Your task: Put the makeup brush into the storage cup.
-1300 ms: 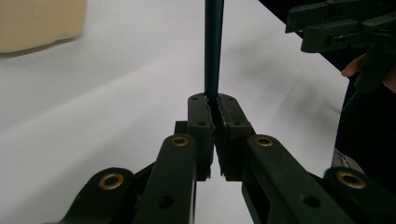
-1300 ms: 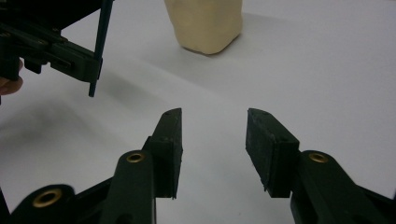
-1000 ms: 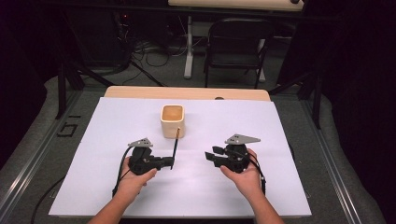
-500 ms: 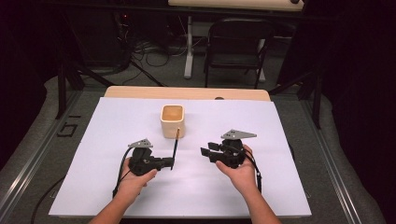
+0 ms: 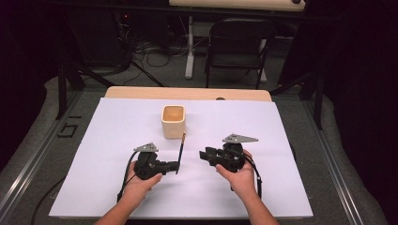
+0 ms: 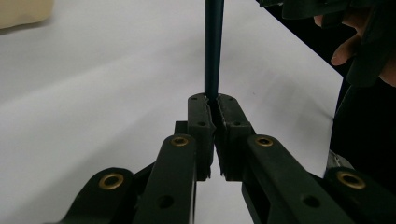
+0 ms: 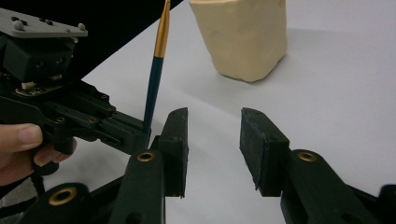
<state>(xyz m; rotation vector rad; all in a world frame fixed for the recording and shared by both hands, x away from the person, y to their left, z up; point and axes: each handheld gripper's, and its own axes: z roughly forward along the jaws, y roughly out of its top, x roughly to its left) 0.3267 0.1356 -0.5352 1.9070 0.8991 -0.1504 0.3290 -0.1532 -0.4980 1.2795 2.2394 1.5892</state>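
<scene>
A thin dark teal paintbrush (image 5: 180,152) with a gold ferrule (image 7: 162,35) stands tilted up from my left gripper (image 5: 174,165), whose jaws are shut on its handle (image 6: 213,51). A cream square cup (image 5: 173,121) sits on the white table cover beyond it, also in the right gripper view (image 7: 243,35). My right gripper (image 5: 205,154) is open and holds nothing, pointing left toward the left gripper a short way off. Its pads (image 7: 176,140) frame bare white surface below the cup.
The white cover (image 5: 263,197) spreads over a wooden table (image 5: 187,93). A folding chair (image 5: 237,44) and cables on the floor lie beyond the far edge. A hand (image 6: 359,42) with the right gripper shows in the left gripper view.
My right gripper has shifted left toward the brush and the left gripper. The left gripper and brush have stayed nearly still.
</scene>
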